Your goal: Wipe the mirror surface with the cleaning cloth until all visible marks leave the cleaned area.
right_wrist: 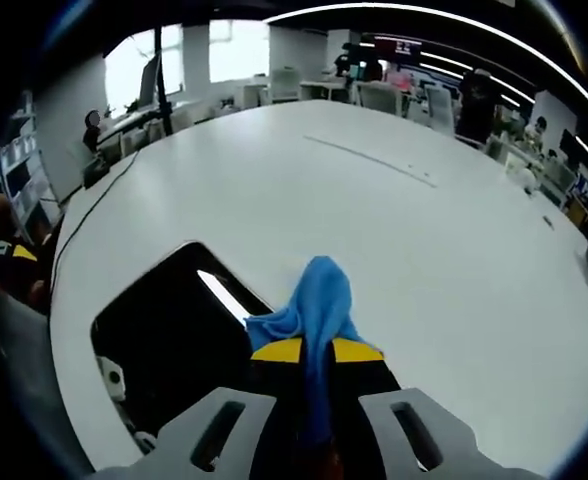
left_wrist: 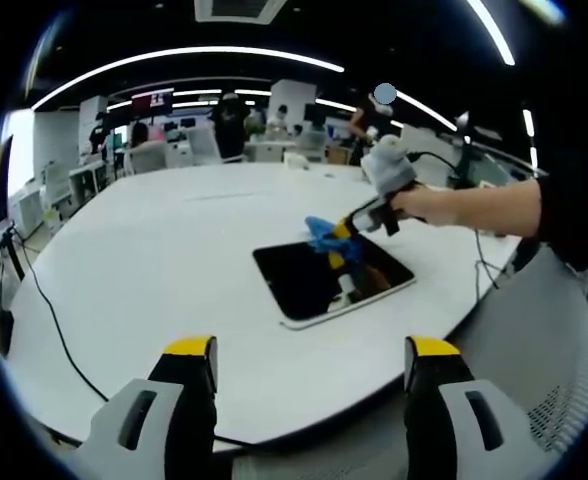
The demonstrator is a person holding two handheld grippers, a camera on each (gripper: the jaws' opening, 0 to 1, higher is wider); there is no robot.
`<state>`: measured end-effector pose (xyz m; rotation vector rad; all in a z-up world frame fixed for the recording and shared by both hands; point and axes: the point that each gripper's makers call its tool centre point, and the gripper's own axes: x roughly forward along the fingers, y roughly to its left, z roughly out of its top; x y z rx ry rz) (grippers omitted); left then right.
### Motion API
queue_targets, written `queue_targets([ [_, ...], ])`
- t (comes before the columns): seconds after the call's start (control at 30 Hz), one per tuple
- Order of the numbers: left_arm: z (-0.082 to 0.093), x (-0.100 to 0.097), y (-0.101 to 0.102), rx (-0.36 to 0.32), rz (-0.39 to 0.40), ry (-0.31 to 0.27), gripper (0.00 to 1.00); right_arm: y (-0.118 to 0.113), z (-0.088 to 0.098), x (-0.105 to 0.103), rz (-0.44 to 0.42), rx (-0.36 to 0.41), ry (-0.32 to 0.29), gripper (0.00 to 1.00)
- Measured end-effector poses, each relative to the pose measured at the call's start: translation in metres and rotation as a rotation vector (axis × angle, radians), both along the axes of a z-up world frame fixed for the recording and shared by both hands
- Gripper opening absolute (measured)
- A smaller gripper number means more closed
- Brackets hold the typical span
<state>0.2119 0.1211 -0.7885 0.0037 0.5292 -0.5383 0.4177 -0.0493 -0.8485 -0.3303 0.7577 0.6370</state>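
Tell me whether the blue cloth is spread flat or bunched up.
Bunched. The blue cloth is pinched between the right gripper jaws, rising in a crumpled peak over the mirror.

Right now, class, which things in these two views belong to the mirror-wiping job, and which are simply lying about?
Belonging to the job:
- dark rectangular mirror lying flat on the table
- blue cleaning cloth, clamped in the right gripper
- left gripper, open and held back off the mirror

Just lying about:
- black cable trailing over the big white table
- grey mesh chair
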Motion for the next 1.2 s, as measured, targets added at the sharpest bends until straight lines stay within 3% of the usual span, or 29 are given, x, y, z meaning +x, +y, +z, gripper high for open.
queue_targets([
  [0.2,0.000,0.000,0.000,-0.001,0.000,-0.001,0.76,-0.001,0.000,-0.004,-0.009,0.028,0.012,0.04],
  [1.2,0.001,0.000,0.000,-0.001,0.004,-0.006,0.76,0.002,0.000,-0.036,0.047,0.011,0.042,0.04],
])
